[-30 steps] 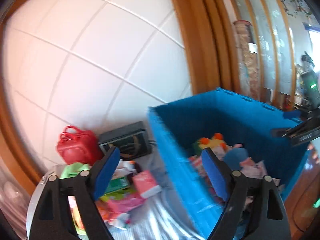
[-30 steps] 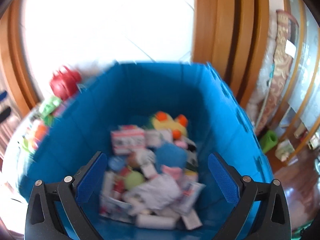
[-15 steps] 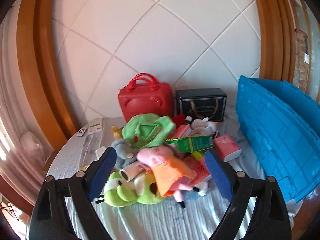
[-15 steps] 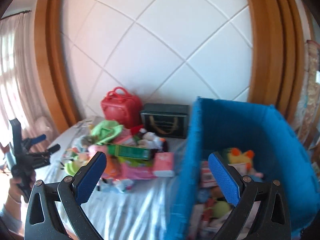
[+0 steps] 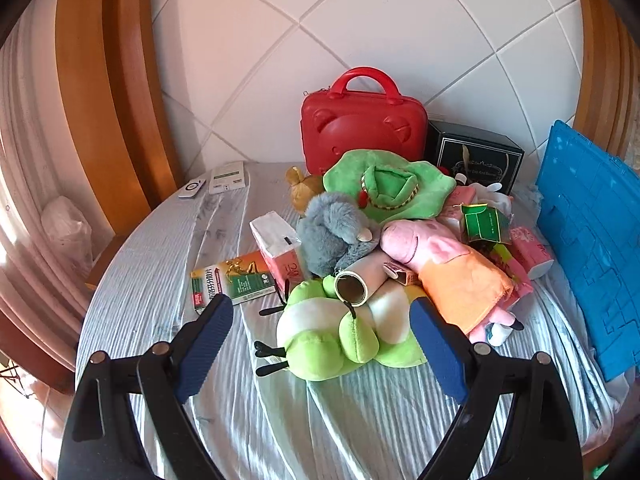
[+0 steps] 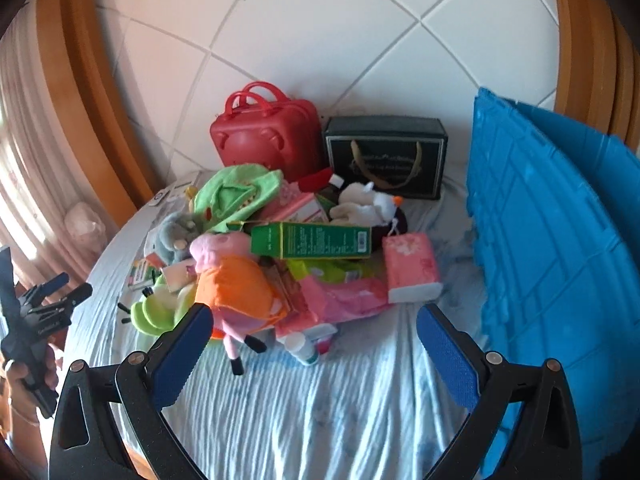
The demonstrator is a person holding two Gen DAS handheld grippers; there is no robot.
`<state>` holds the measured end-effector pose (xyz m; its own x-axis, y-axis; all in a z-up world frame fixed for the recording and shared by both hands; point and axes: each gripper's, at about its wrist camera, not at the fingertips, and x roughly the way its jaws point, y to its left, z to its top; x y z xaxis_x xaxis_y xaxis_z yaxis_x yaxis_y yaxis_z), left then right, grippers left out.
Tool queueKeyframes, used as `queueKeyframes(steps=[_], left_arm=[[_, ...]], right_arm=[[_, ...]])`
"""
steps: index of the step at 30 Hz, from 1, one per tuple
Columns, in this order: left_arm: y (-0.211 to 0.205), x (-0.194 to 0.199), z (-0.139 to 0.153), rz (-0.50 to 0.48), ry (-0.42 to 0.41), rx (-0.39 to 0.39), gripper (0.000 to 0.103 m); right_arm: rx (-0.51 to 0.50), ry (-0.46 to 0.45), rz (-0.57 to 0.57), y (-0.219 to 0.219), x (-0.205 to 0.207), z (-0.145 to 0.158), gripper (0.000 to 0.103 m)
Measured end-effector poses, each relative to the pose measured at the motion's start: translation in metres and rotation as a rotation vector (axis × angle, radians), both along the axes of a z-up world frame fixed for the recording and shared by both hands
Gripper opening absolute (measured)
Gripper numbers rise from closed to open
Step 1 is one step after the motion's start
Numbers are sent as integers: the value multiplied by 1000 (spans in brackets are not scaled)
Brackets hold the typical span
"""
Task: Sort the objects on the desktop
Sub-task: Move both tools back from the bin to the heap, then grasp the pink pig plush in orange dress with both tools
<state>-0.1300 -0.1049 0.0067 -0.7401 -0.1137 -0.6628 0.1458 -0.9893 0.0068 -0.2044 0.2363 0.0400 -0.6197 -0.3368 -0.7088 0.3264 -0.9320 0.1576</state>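
Most of the sorting looks undone: a heap of toys and boxes lies on the striped tablecloth [image 5: 360,420], from the medicine box [image 5: 234,282] at the left, past the green frog plush [image 5: 320,332] and the pink pig plush [image 5: 444,256], to the pink tissue pack [image 6: 410,266] beside the blue crate [image 6: 560,248]. The left gripper [image 5: 322,344] hangs tilted down over the frog, jaws wide and empty. The right gripper [image 6: 312,354] is likewise spread, holding nothing, angled down toward the pile's near edge.
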Motion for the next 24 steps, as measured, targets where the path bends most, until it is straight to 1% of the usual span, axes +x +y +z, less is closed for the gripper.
queueKeyframes(steps=[3,7,10,12,15,17,18,19,20,22,24], left_arm=[[4,-13,-17,-41,-4,2,91],[21,-39,-44,-118,-40,-30,91],[22,-58,-61,-150,-61,-19,91],[21,-69,-74,-156,-77,-21,91],[22,-83,-89,-186,-110,-30,91],[24,-89,-95,-217,-127,-28,91],[26,-93,-98,-235,-136,-23,91],[28,-96,-99,-248,-142,-20,91],[31,-99,-99,-261,-145,-15,91],[38,-106,-97,-290,-142,-2,91],[46,-115,-94,-318,-130,5,91]], right_arm=[[-22,-31,-19,-19,-6,-25,103],[-51,-47,-33,-56,-13,-60,103],[-62,-60,-5,-86,-22,-86,103],[-36,-92,7,-105,-31,-106,103],[-35,-171,16,-125,-47,-128,103],[-32,-201,41,-138,-54,-139,103],[6,-206,54,-147,-57,-145,100],[34,-205,58,-150,-59,-148,87],[52,-207,65,-150,-62,-151,84],[59,-201,33,-133,-70,-150,84],[75,-163,-35,-105,-80,-140,86]])
